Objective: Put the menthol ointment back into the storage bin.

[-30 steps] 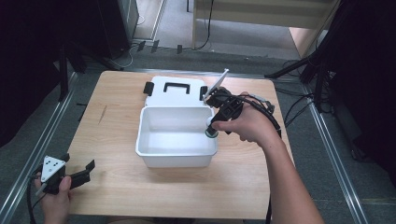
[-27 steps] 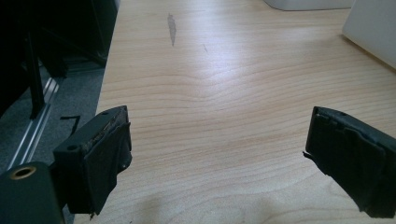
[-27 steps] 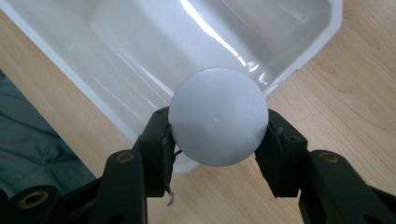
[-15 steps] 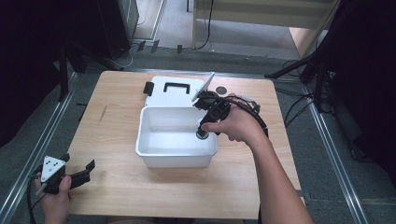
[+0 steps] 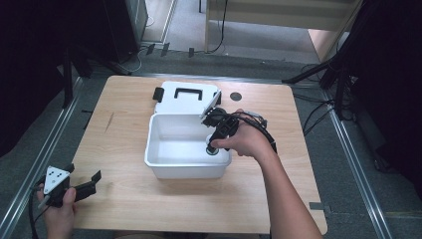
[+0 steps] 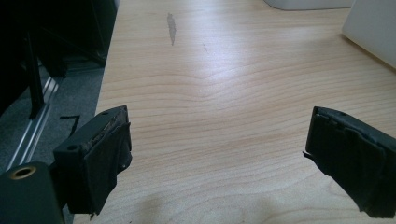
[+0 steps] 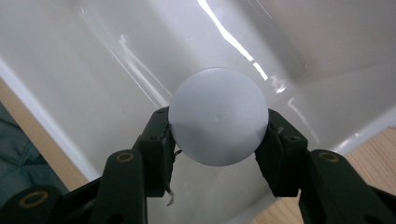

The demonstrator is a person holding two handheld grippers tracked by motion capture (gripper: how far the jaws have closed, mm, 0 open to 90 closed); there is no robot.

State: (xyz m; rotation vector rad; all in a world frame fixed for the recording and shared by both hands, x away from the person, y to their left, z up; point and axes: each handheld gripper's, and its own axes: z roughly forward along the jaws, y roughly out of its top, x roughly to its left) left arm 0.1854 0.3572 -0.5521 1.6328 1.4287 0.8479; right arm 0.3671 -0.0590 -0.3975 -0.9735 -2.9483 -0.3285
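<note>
A white plastic box (image 5: pixel 184 172) stands open in the middle of the table, its lid (image 5: pixel 186 97) with a black handle lying flat behind it. My right gripper (image 5: pixel 213 145) reaches down inside the box at its right side, shut on a round pale object (image 5: pixel 211 149). In the right gripper view that round object (image 7: pixel 217 116) sits squeezed between the two jaws of the right gripper (image 7: pixel 217 140), with the box's glossy inner wall (image 7: pixel 116 56) behind it. My left gripper (image 5: pixel 83 175) rests low at the table's front left corner, open with nothing in it (image 6: pixel 217 154).
A small black round mark (image 5: pixel 236 96) sits on the wooden table (image 5: pixel 119 129) behind the box, right of the lid. The right gripper's cable (image 5: pixel 259 124) loops over the hand. Metal rails and dark stands border the table.
My right gripper has carried the round object leftward and lower into the box. The left gripper has stayed put.
</note>
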